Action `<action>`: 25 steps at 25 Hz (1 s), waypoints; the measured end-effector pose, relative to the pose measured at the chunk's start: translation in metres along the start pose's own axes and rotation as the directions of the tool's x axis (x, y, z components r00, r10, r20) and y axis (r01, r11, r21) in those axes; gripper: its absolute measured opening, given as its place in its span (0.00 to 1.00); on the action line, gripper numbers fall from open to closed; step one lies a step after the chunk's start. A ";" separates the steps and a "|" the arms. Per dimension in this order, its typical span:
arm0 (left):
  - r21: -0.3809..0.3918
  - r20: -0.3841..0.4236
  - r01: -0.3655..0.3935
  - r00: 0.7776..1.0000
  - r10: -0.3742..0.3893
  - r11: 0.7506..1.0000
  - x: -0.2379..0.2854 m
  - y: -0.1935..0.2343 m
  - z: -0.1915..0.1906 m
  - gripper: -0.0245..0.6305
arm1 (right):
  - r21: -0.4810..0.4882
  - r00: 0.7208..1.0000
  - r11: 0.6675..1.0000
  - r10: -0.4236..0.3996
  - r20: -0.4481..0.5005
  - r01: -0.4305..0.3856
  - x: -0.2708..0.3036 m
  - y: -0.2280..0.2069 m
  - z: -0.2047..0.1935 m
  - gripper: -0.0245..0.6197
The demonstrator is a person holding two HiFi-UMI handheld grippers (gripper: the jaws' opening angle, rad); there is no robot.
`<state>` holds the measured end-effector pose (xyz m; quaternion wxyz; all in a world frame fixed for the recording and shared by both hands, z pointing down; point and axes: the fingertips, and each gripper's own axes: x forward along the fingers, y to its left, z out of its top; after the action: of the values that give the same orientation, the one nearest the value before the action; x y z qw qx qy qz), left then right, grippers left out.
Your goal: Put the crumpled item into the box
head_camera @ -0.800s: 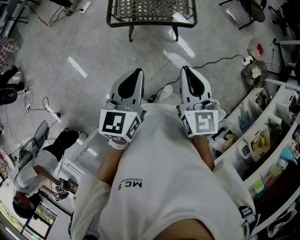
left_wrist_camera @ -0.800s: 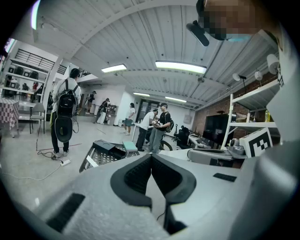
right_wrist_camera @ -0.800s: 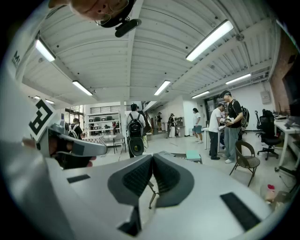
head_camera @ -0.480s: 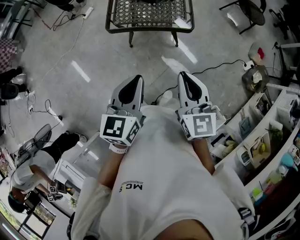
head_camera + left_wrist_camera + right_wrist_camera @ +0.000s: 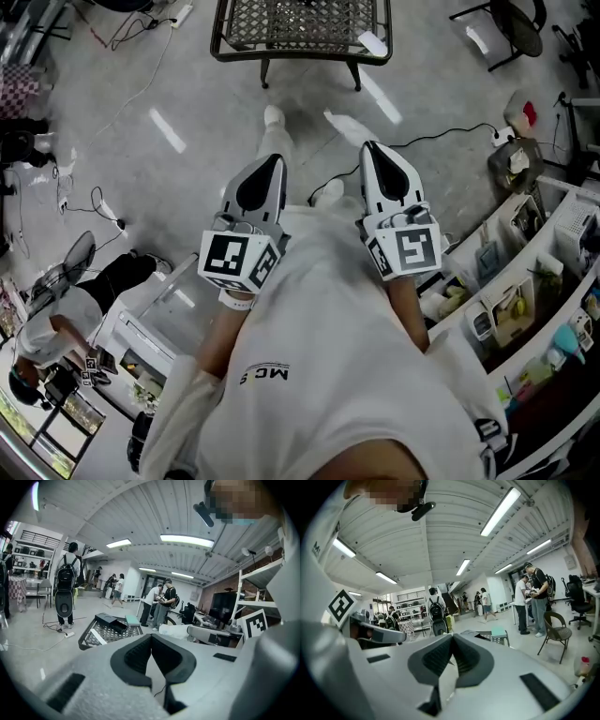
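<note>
I hold both grippers in front of my chest, pointing forward over the floor. My left gripper (image 5: 273, 163) is shut with nothing between its jaws, whose tips meet (image 5: 151, 636). My right gripper (image 5: 369, 149) is shut too and holds nothing (image 5: 453, 635). Ahead stands a low metal mesh table (image 5: 300, 28). In the left gripper view a black box-like thing (image 5: 107, 619) and a flat teal item (image 5: 132, 619) lie on it. I see no crumpled item in any view.
Shelving with small goods (image 5: 525, 272) runs along the right. Cables (image 5: 441, 122) cross the floor, and a person (image 5: 56, 328) sits at a unit lower left. A chair (image 5: 555, 630) and several standing people show in the gripper views. My shoe (image 5: 273, 117) is forward.
The mesh table has come slightly nearer in the head view and my shoe now shows ahead of the grippers. Both grippers stay shut at my chest.
</note>
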<state>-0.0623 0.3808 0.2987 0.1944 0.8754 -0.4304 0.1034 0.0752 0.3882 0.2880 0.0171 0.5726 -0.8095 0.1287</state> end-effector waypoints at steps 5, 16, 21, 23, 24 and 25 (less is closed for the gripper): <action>-0.024 -0.003 0.012 1.000 -0.012 1.000 0.036 0.017 0.013 0.07 | -0.028 0.999 0.999 0.035 -0.032 -0.036 0.038 -0.013 0.001 0.07; -0.063 -0.050 0.098 0.994 -0.101 0.993 0.174 0.112 0.074 0.07 | 0.021 0.988 1.000 0.022 -0.150 -0.019 0.201 -0.075 0.008 0.07; -0.047 -0.059 0.128 0.990 -0.131 0.991 0.230 0.176 0.124 0.07 | 0.002 0.991 0.999 -0.034 -0.132 0.035 0.282 -0.097 0.046 0.07; -0.035 -0.046 0.165 0.985 -0.166 0.986 0.250 0.186 0.142 0.07 | -0.020 0.988 0.999 -0.040 -0.146 0.038 0.309 -0.103 0.052 0.07; -0.030 -0.039 0.183 0.982 -0.184 0.983 0.260 0.189 0.150 0.07 | -0.031 0.987 0.999 -0.043 -0.153 0.039 0.323 -0.107 0.054 0.07; -0.021 -0.032 0.200 0.979 -0.201 0.980 0.270 0.192 0.157 0.07 | -0.041 0.987 0.998 -0.047 -0.156 0.041 0.334 -0.110 0.056 0.07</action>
<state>-0.0486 0.0149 0.2993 0.2186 0.9107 -0.3376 0.0945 0.0694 0.0327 0.3135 0.0945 0.5779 -0.7952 0.1576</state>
